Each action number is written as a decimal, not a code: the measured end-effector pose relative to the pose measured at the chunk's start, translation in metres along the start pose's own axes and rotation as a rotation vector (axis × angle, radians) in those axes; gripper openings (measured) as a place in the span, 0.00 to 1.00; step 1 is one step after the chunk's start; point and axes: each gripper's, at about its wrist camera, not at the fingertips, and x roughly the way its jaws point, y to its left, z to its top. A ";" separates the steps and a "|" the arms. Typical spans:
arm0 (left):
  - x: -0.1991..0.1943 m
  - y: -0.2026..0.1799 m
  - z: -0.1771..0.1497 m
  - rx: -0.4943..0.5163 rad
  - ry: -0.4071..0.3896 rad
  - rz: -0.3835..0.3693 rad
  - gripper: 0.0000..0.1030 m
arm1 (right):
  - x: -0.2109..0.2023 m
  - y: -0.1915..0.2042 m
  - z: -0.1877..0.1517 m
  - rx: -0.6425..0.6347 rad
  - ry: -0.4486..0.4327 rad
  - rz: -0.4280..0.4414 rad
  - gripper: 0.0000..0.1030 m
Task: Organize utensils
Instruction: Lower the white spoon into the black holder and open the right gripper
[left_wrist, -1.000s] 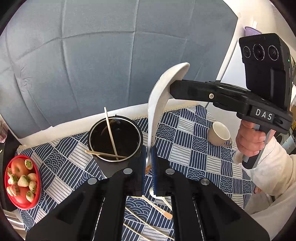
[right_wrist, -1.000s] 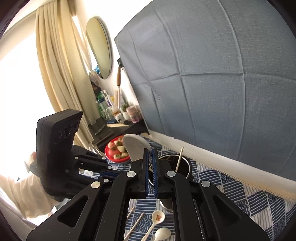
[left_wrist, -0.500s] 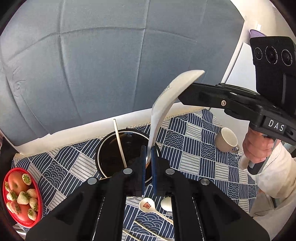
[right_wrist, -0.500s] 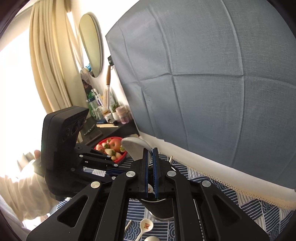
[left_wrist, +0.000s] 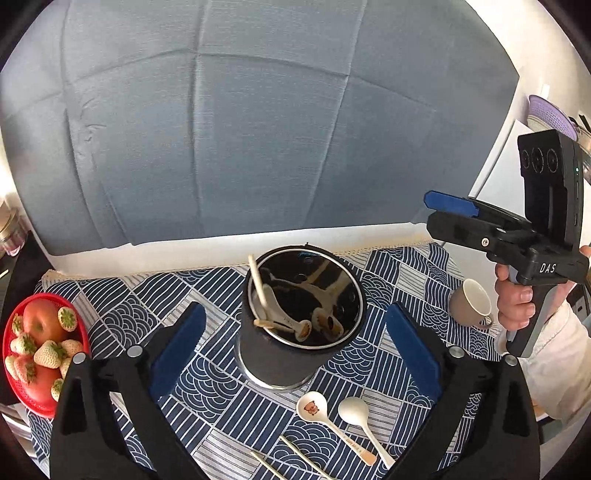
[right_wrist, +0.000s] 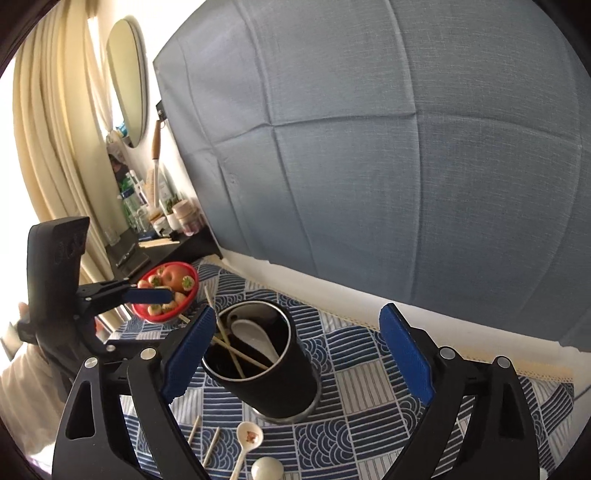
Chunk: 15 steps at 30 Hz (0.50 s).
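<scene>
A black metal utensil cup (left_wrist: 295, 354) stands on the blue patterned tablecloth (left_wrist: 391, 288); it also shows in the right wrist view (right_wrist: 273, 384). Inside it lie a white spoon (right_wrist: 255, 334) and wooden chopsticks (right_wrist: 236, 350). My left gripper (left_wrist: 295, 343) is open and empty, its jaws wide on either side of the cup. My right gripper (right_wrist: 299, 354) is open and empty above the cup. Two white spoons (left_wrist: 314, 408) (left_wrist: 354, 411) and loose chopsticks (left_wrist: 295, 456) lie in front of the cup.
A red bowl of fruit (left_wrist: 37, 350) sits at the left edge. A beige cup (left_wrist: 471, 304) lies at the right, near the right hand. A grey cloth backdrop (left_wrist: 258, 129) stands behind the table. A shelf with bottles (right_wrist: 155, 214) is far left.
Both grippers held the large white spoon above the cup. Both have opened and drawn apart, and the spoon now lies inside the cup.
</scene>
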 end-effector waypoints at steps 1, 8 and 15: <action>0.000 0.002 -0.002 -0.008 0.003 0.008 0.94 | 0.000 0.000 -0.001 0.003 0.006 -0.006 0.83; -0.001 0.015 -0.020 -0.058 0.038 0.068 0.94 | 0.000 0.002 -0.020 0.013 0.049 -0.016 0.84; -0.004 0.022 -0.041 -0.084 0.069 0.117 0.94 | 0.002 0.017 -0.034 -0.015 0.087 -0.010 0.84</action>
